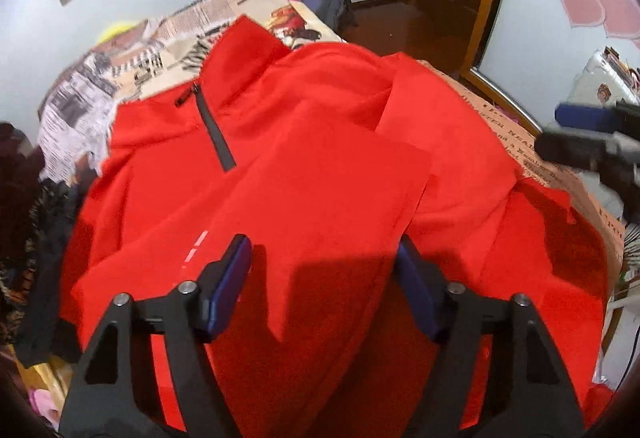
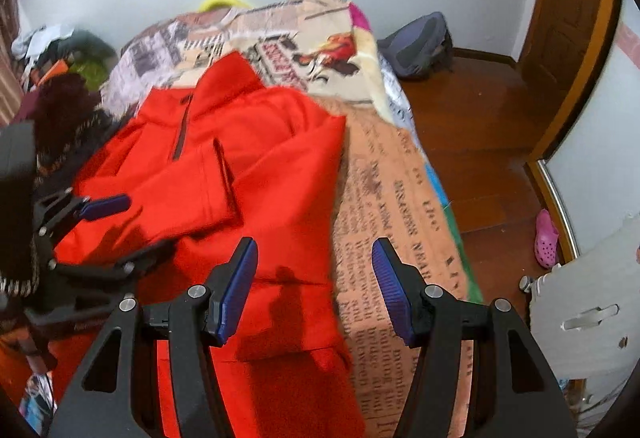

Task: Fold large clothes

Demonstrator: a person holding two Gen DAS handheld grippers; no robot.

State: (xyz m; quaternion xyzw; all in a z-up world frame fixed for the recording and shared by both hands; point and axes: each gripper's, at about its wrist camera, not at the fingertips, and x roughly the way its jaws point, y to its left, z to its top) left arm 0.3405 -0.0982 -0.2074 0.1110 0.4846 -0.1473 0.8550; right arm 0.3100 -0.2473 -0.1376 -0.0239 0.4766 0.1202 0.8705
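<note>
Two claws hang over the red pullover [image 1: 280,141] spread on the bed [image 2: 384,197], both with jaws apart and nothing in them. The left claw [image 1: 324,258] straddles the folded-in sleeve [image 1: 320,197] just ahead of its tips; the right claw [image 2: 316,258] sits over the hem edge [image 2: 288,318] below it. I'd pinch both layers squarely before lifting the lower half toward the collar [image 1: 244,45].

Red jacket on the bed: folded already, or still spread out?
Partly folded. The red jacket has one sleeve laid across its front; collar and lower body still lie spread on the bed.
</note>
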